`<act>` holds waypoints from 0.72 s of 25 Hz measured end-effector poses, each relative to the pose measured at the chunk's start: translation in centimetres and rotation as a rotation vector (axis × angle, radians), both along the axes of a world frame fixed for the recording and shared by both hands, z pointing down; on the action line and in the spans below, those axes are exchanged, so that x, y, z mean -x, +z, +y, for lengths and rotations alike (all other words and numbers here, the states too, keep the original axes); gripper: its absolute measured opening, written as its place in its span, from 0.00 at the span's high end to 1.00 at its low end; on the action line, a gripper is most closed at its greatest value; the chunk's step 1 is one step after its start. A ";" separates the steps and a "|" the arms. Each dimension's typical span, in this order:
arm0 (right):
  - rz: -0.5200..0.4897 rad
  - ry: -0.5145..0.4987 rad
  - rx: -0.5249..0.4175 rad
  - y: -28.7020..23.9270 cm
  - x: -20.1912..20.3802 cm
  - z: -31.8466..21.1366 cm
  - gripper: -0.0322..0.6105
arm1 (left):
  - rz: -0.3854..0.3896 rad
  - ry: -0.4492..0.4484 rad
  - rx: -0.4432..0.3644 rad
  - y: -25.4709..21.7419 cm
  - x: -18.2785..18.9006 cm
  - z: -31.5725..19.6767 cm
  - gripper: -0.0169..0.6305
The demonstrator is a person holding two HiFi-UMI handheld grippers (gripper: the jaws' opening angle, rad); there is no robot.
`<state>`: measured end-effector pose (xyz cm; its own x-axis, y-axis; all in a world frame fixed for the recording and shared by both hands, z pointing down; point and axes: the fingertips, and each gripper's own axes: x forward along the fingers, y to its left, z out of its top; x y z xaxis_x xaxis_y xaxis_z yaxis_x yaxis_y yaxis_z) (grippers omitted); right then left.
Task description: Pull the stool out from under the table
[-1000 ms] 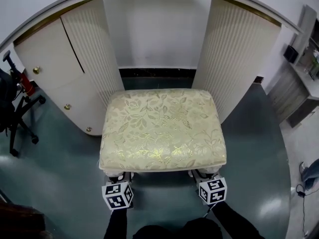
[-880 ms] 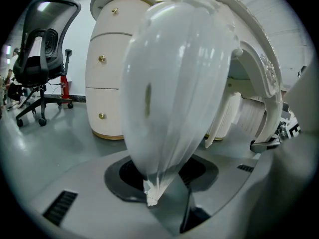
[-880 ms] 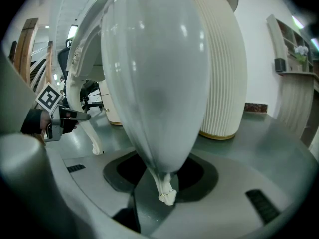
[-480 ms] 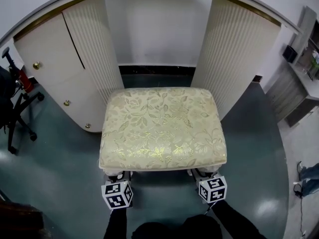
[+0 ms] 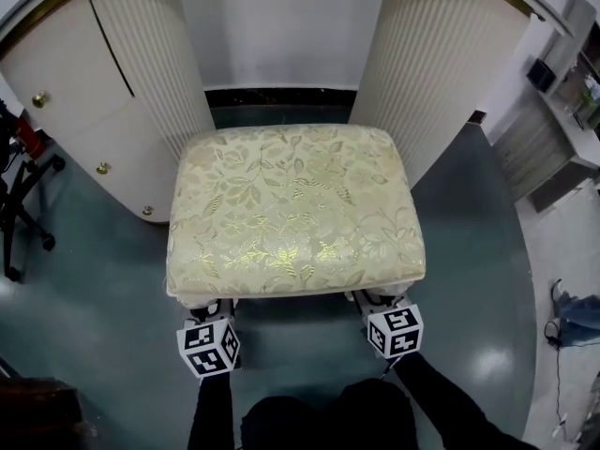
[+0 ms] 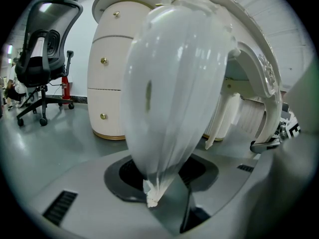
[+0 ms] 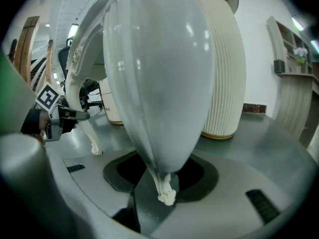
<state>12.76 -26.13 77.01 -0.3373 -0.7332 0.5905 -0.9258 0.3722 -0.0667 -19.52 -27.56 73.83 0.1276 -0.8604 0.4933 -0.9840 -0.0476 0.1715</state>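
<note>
Two grippers on the job, one per front leg. Left gripper (image 5: 216,322) is clamped on the front-left leg (image 6: 169,98); right gripper (image 5: 384,311) is clamped on the front-right leg (image 7: 157,83). In each gripper view the white leg fills the gap between the jaws, and its small foot shows below.

Stool (image 5: 295,214): stands on the grey floor (image 5: 94,279) at the mouth of the table's knee recess. Its back edge is level with the fronts of the two ribbed pedestals (image 5: 441,73), and most of the seat is out in front of them. Table (image 5: 56,92) top is barely in view. Judged mostly clear, but the rear legs can't be seen.

Handling, as judged:
- Frame looks like painted carved wood, so it should be stiff with no give under the jaws.
- Gloss paint may be slippery, and the swelling, tapering leg could let a grip creep downward.
- Cushion (image 5: 281,251) is soft brocade and no place to take hold.
- Weight is probably moderate. The smooth floor should let the feet slide rather than catch.

Best hold is high on each leg, near the seat rail, where the leg is thickest and leverage on the joint is least. Pull both sides evenly, because a lopsided pull would swing a rear corner into a pedestal.
</note>
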 end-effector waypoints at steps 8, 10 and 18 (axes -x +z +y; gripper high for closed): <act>0.006 0.005 0.013 0.0 -0.1 0.0 0.69 | -0.002 -0.011 -0.007 0.1 0.0 0.0 0.69; 0.009 0.009 0.023 0.0 -0.1 0.1 0.69 | -0.015 -0.009 0.001 0.1 -0.1 0.1 0.69; 0.030 0.049 0.081 0.0 -0.2 -0.1 0.69 | -0.040 -0.029 0.036 0.2 -0.1 0.6 0.69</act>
